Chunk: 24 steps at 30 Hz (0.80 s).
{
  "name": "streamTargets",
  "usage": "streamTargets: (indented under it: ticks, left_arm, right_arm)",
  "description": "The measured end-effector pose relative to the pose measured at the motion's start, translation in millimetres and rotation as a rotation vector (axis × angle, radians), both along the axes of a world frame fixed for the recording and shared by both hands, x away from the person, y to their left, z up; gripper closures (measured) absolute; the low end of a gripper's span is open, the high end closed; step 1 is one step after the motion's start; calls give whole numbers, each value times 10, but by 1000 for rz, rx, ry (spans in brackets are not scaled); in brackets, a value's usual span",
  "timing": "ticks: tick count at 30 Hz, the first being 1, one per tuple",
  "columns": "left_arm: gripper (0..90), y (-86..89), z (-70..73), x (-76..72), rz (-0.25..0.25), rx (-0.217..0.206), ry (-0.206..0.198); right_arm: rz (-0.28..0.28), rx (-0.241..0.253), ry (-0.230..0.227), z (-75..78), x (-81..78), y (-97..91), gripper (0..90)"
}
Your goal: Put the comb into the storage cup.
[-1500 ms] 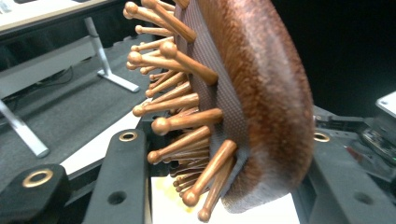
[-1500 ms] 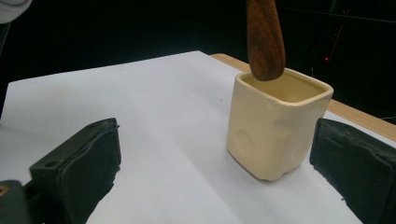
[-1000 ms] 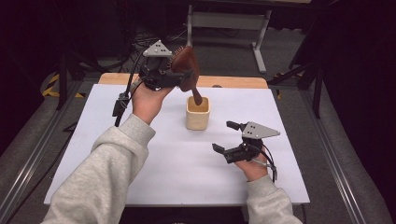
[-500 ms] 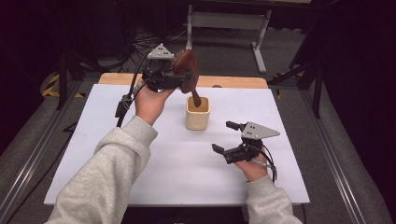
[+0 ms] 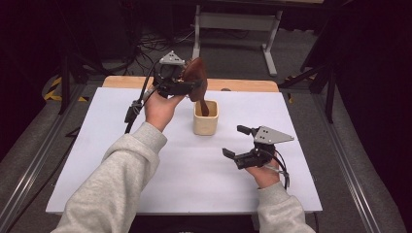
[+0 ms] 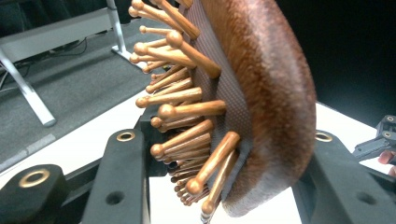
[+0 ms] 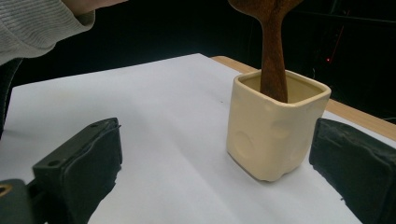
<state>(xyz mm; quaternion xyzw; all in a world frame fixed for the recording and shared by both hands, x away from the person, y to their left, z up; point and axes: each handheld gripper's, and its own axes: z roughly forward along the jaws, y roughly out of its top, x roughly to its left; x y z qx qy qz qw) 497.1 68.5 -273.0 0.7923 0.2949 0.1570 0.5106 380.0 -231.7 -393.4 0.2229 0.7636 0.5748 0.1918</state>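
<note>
Tipping the small cream ceramic square cup point(image 5: 205, 118) looks like the main risk: the brown wooden paddle hairbrush point(image 5: 196, 80) hangs with its handle already inside the cup's mouth, and a sideways push against the inner wall could topple it, since nothing steadies it. The handle enters close to the rim on the far side, as the right gripper view point(image 7: 273, 51) shows, so a slanted descent could catch the lip. A slip is the other risk: the grip is on the curved brush head, among the ball-tipped wooden pins point(image 6: 187, 112), which gives the pads an uneven seat.

The left gripper point(image 5: 177, 86) has its jaws pressed in on the brush head, pinching it from both faces. From that gripper, the handle runs toward about 5 o'clock in the high view, down into the cup. Whether the handle tip touches the cup's bottom I cannot tell; the wall hides it.

The right gripper point(image 5: 239, 143) rests on the white table sheet point(image 5: 121, 160) with jaws spread and nothing between them, at about 4 o'clock from the cup, near but not touching.
</note>
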Motion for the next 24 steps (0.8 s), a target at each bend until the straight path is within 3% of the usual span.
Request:
streamTargets:
  ticks: [6,24]
  left_arm:
    - [543,-25,-110,28,-1,-14,37]
    - [541,-67,-288,51,7,-3,72]
  right_arm:
    - [-3,-1,0,-1,1,0,30]
    - [6,-1,-6,4,-8,17,30]
